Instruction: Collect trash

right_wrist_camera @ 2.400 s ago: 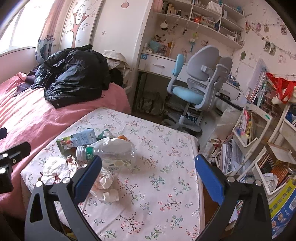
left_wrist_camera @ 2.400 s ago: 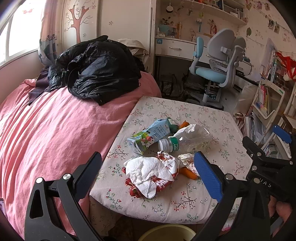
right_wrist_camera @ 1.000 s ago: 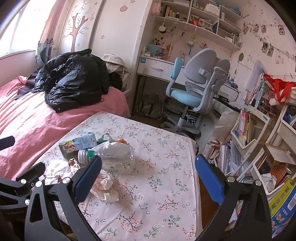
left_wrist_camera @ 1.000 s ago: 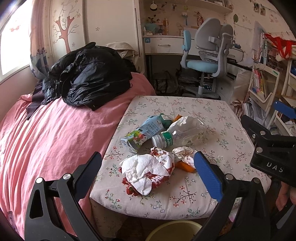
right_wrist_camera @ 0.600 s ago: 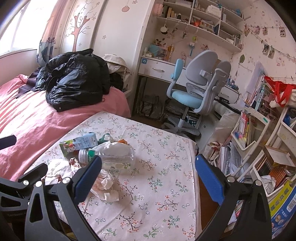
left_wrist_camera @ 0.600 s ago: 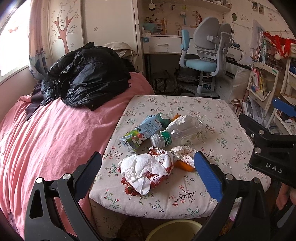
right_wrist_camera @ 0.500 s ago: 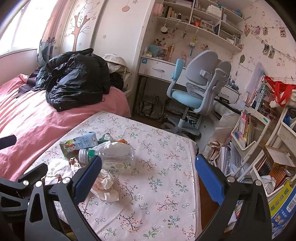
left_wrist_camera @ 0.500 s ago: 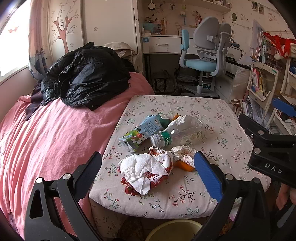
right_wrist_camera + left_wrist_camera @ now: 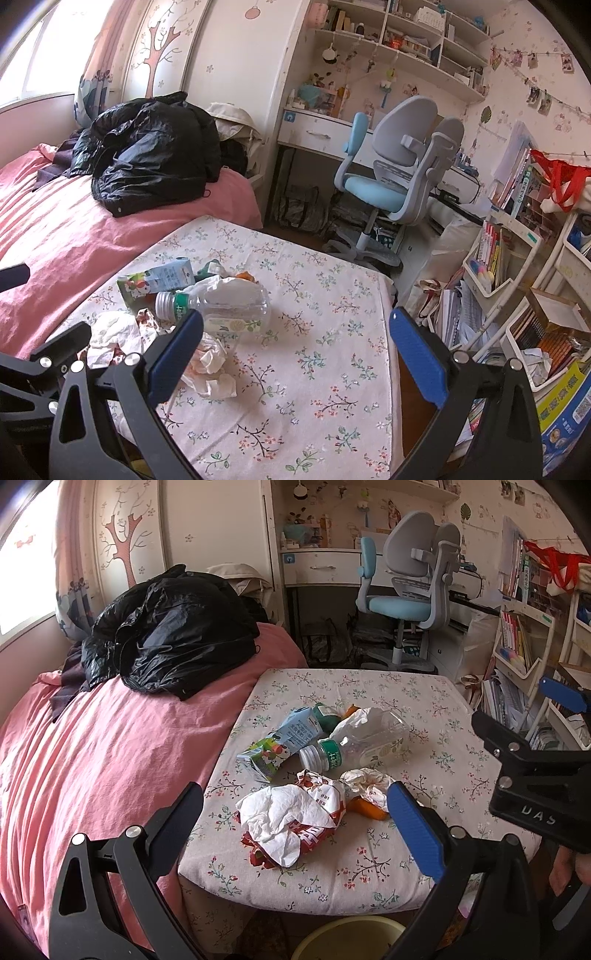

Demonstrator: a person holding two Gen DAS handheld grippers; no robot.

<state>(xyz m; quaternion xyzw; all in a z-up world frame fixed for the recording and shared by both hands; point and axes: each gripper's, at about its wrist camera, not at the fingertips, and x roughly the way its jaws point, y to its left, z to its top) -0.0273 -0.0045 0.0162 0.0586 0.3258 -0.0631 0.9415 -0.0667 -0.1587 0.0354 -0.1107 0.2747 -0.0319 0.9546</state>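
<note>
Both pairs of jaws stand wide apart and hold nothing. Left gripper [image 9: 295, 805] hovers over the near edge of the table [image 9: 369, 686], its fingers framing the crumpled white paper [image 9: 280, 812] that lies on a red printed wrapper [image 9: 314, 834] close to that edge. Just beside these, toward the right, sit a second crumpled wrapper [image 9: 365, 779] and an orange scrap [image 9: 365, 808] touching it.

Right gripper [image 9: 291, 350] hangs over the near right part of the table, where the flowered cloth lies bare between its fingers; a wad of tissue [image 9: 210, 365] lies by its left finger.

Further in, near the middle of the table, a clear plastic bottle [image 9: 362, 744] lies on its side, white cap toward the left edge, with a crumpled white bag [image 9: 354, 720] resting on it. A juice carton [image 9: 280, 742] lies on its side just beside the bottle's cap end, toward the left edge. A green scrap [image 9: 327, 716] sits behind the carton, touching it.

Below the near edge shows the rim of a yellow bin [image 9: 347, 938].

Along the table's left edge runs a bed with a pink cover [image 9: 92, 757], and a black jacket [image 9: 173, 627] is heaped on it. Beyond the far edge stands a desk chair [image 9: 406, 594] with a blue seat.
</note>
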